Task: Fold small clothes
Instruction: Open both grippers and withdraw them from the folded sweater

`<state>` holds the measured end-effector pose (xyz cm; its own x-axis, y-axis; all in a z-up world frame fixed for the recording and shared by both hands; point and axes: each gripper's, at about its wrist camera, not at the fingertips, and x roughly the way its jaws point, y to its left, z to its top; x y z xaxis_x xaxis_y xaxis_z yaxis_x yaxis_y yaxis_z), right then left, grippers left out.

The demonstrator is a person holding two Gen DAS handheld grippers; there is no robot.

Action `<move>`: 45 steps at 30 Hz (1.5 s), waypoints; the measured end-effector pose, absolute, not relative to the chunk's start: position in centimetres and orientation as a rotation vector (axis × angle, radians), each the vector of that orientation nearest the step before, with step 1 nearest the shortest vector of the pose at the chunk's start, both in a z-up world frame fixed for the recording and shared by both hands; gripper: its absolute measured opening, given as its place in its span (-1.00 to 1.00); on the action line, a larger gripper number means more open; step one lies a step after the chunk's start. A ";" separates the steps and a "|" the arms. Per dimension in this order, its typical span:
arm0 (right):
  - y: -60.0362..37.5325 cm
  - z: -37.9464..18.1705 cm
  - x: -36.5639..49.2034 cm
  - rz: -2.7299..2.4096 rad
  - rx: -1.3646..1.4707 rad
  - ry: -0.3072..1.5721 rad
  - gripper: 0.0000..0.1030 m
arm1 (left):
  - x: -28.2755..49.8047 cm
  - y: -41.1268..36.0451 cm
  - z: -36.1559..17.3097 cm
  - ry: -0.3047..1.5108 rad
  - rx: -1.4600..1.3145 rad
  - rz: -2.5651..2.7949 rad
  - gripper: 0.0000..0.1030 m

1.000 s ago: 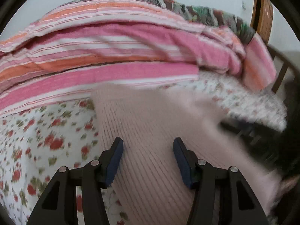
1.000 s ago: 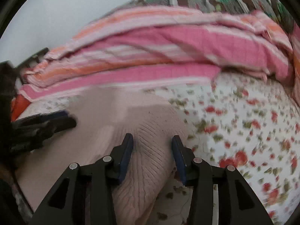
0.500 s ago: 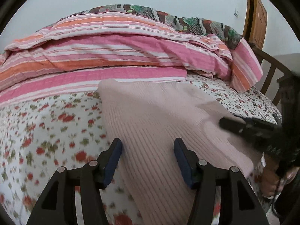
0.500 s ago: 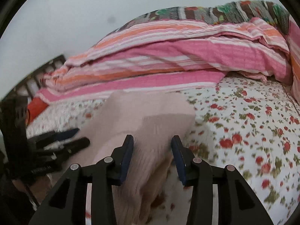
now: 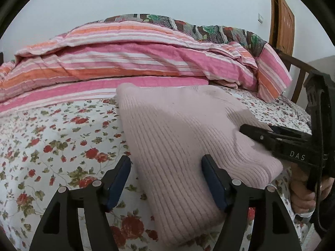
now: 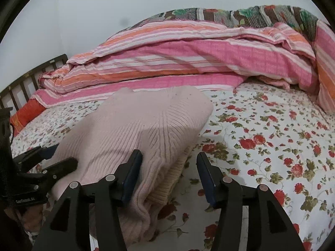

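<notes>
A pale pink ribbed sweater (image 5: 178,129) lies folded on the floral bedsheet (image 5: 52,136). My left gripper (image 5: 166,168) straddles its near left edge. The jaws are opening, the knit lies between them, and the pads do not press on it. In the right wrist view the sweater (image 6: 136,125) shows its stacked layers at the near right edge. My right gripper (image 6: 169,165) spans that edge, its jaws also opening, with cloth between them but not pinched. Each gripper shows in the other's view: the right gripper (image 5: 257,130) at the sweater's right side, the left gripper (image 6: 65,154) at its left.
A rolled pink and orange striped quilt (image 5: 125,62) fills the far side of the bed, right behind the sweater. A dark wooden bed frame (image 6: 21,83) stands at the left end. A brown door (image 5: 282,21) is at the far right. A hand (image 5: 301,196) holds the right gripper.
Both grippers' jaws have widened around the sweater's edges. Both have drawn back from the quilt, so more of the bedsheet shows. The sweater has settled flat on the sheet.
</notes>
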<state>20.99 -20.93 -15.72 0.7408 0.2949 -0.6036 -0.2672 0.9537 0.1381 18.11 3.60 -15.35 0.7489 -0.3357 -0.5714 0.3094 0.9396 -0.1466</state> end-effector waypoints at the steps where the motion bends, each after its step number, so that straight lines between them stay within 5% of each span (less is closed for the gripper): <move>1: -21.0 -15.7 21.0 0.310 0.049 0.671 0.01 | 18.2 3.8 -15.4 0.638 -0.056 -0.354 0.42; 45: -21.0 -15.6 20.6 0.295 0.047 0.645 0.01 | 18.0 4.0 -15.4 0.639 -0.073 -0.350 0.46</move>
<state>20.56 -20.99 -15.62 0.7592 0.2851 -0.5850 -0.2559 0.9573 0.1345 18.02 4.02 -15.43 0.7463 -0.3424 -0.5708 0.2976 0.9387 -0.1740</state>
